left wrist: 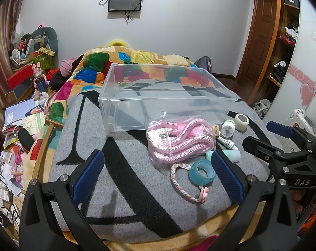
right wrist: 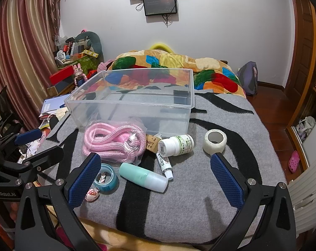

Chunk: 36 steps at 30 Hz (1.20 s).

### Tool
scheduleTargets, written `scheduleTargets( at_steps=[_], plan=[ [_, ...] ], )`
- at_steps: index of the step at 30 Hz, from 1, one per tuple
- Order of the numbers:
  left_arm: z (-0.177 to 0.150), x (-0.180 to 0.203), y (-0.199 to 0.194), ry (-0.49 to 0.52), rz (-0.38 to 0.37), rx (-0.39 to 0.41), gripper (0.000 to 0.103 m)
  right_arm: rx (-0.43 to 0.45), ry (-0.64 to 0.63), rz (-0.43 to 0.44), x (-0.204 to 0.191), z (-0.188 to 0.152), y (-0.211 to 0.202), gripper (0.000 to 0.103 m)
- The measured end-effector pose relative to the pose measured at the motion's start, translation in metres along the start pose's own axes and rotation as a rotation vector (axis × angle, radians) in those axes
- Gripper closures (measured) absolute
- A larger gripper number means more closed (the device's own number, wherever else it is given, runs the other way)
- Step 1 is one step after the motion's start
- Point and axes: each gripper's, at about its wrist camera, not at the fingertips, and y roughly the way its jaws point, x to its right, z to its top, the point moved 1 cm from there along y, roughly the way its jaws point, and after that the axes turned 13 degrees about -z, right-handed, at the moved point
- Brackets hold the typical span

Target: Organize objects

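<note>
- We hold both grippers above the near edge of the grey blanket point(right wrist: 231, 125), jaws spread wide on each, nothing between them.
- Our right gripper point(right wrist: 155, 179) looks straight down on the mint roll-on bottle point(right wrist: 143, 176), which lies just ahead between its blue fingers point(right wrist: 227, 179); we judge this arm the nearer one for it.
- The bottle lies on its side, long axis running from near-left to far-right across the jaw gap, pale cap end pointing right toward the small ointment tube point(right wrist: 164, 165).
- Our left gripper point(left wrist: 155, 175) sits nearer the bagged pink rope point(left wrist: 178, 140) and the teal tape ring point(left wrist: 201, 172).
- The clear plastic bin point(right wrist: 137, 104) stands empty beyond the pile, open upward.
- The white pill bottle point(right wrist: 176, 144) and gauze roll point(right wrist: 214, 141) lie just before the bin.
</note>
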Motion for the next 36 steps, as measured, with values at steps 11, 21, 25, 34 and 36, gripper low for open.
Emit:
scheduleTargets(
  at_steps=[11, 21, 25, 34, 36],
  plan=[
    [0.000, 0.000, 0.000, -0.001, -0.001, -0.001, 0.000, -0.001, 0.000, 0.001, 0.000, 0.000, 0.000, 0.000],
    [-0.002, -0.001, 0.000, -0.005, -0.001, -0.004, 0.000, -0.002, 0.001, 0.001, 0.001, 0.001, 0.000, 0.000],
    [-0.002, -0.001, 0.001, -0.005, -0.001, -0.005, 0.000, -0.002, 0.001, 0.002, 0.000, 0.000, -0.001, 0.000],
    [-0.009, -0.004, 0.013, -0.030, -0.026, -0.087, 0.000, -0.008, -0.008, 0.016, 0.000, -0.002, 0.000, 0.000],
    [-0.017, -0.004, 0.019, -0.037, -0.037, -0.126, 0.000, -0.022, -0.012, 0.026, 0.003, -0.006, 0.002, 0.000]
  ],
)
